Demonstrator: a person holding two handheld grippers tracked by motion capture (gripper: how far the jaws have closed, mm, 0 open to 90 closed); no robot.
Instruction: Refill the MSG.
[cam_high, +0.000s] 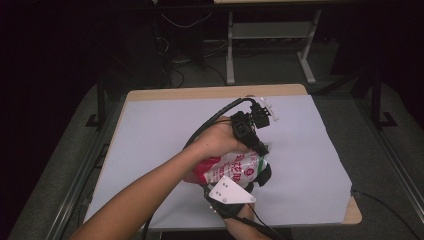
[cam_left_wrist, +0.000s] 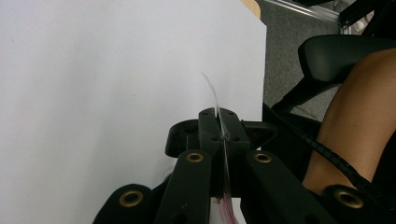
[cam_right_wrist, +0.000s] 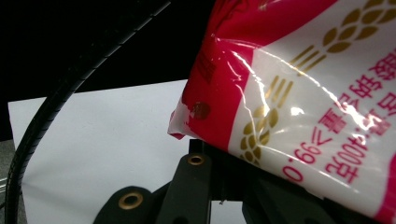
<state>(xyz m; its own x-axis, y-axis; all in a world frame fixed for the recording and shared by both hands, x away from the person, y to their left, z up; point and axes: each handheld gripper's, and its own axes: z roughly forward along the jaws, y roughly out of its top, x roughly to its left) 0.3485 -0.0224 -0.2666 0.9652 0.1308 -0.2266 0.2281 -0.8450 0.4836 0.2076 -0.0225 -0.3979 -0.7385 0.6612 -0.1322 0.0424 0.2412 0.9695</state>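
in the left gripper view the two black jaws of the left gripper (cam_left_wrist: 219, 135) stand pressed together on a thin, clear edge of plastic that rises between them and curls up past their tips, with a strip of red print showing lower in the gap; in the right gripper view the jaws of the right gripper (cam_right_wrist: 219, 186) are closed together at the bottom corner of a red and white packet (cam_right_wrist: 299, 93), whose glossy film carries gold wheat ears and red characters and hangs over and partly hides the jaws, so the exact pinch point is covered; in the high view the same packet (cam_high: 232, 169) is held between the two grippers above the near middle of the tabletop, lying roughly level with its red end toward the left; the left gripper (cam_high: 260, 147) comes down on the packet's far upper end, the person's left hand (cam_high: 217, 140) wrapped around its body and the forearm reaching in from the lower left; the right gripper (cam_high: 250, 184) meets the packet from the near side, its grey three-cornered plate (cam_high: 231, 191) facing up; a black cable (cam_high: 210, 122) arcs from the left gripper; beneath lies a pale sheet (cam_high: 150, 140) covering the wooden tabletop (cam_high: 210, 92); beyond it, a dark floor with grey frame legs.
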